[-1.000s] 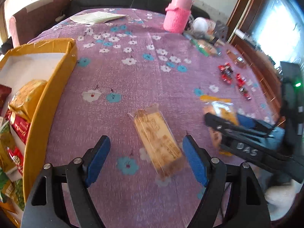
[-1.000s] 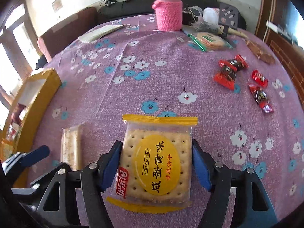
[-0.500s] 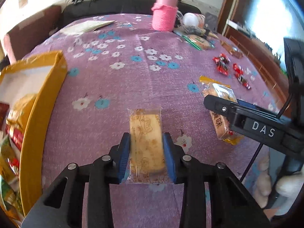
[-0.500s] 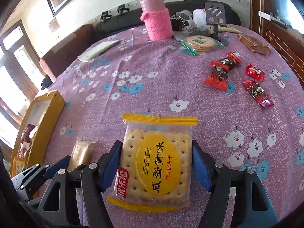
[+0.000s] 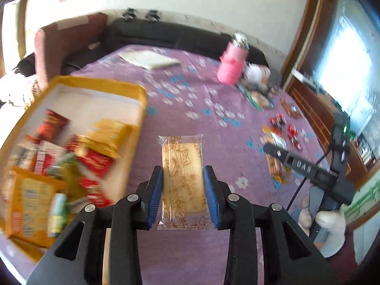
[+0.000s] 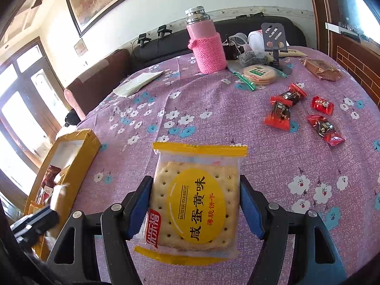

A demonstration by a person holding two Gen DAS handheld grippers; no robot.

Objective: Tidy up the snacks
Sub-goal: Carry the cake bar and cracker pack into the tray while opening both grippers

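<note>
My left gripper [image 5: 182, 194] is shut on a long clear-wrapped biscuit bar [image 5: 182, 178] and holds it above the purple tablecloth, just right of the yellow box [image 5: 140, 99] that holds several snack packs. My right gripper [image 6: 196, 204] is shut on a square salted egg yolk cracker pack [image 6: 196, 199] with yellow ends, held above the cloth. The right gripper also shows in the left wrist view [image 5: 273, 148], to the right. The yellow box shows at the left in the right wrist view [image 6: 80, 152], with the left gripper [image 6: 45, 216] by it.
Several red-wrapped candies [image 6: 285, 109] lie at the right of the table. A green-wrapped round cracker pack [image 6: 258, 73], a pink-sleeved flask [image 6: 206, 45], a brown packet [image 6: 320, 68], a phone stand [image 6: 273, 38] and folded paper [image 6: 137, 83] sit at the far side.
My left gripper closed on the biscuit bar, lifted it off the cloth and swung left toward the yellow box. My right gripper has risen with the cracker pack still in it.
</note>
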